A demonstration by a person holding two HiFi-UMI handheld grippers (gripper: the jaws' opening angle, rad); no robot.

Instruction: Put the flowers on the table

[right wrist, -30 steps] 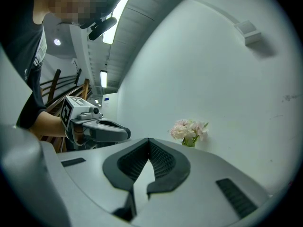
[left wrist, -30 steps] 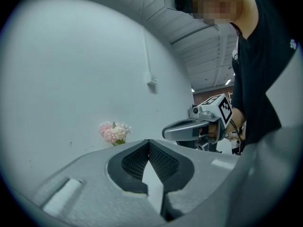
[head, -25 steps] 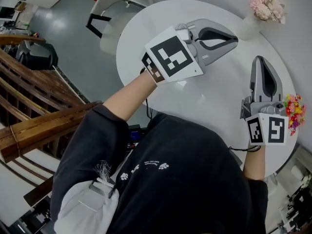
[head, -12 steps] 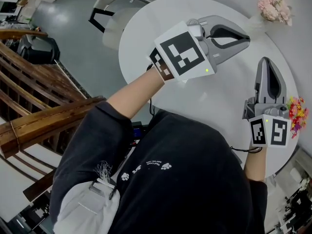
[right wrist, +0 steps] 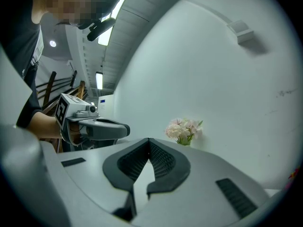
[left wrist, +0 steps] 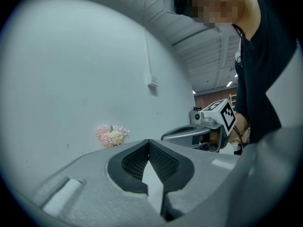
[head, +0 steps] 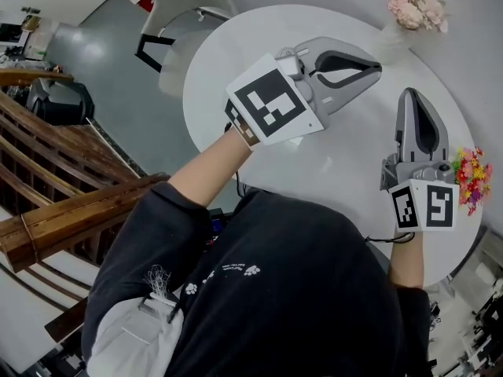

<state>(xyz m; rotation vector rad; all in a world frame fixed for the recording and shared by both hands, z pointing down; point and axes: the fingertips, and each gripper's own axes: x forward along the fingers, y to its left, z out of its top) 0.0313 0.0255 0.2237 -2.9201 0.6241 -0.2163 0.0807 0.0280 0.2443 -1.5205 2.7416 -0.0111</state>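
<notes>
Both clenched and empty, our left claw [head: 376, 67] and right claw [head: 413, 94] are hovering over the counter [head: 346, 163]; pink flowers [head: 415, 8] are sitting well ahead, colourful flowers [head: 472, 181] just beside the right claw.

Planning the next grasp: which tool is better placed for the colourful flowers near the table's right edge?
Probably right. The right tool sits just beside the colourful flowers; the left tool is across the table, nearer the pink flowers. Both are shut and empty.
</notes>
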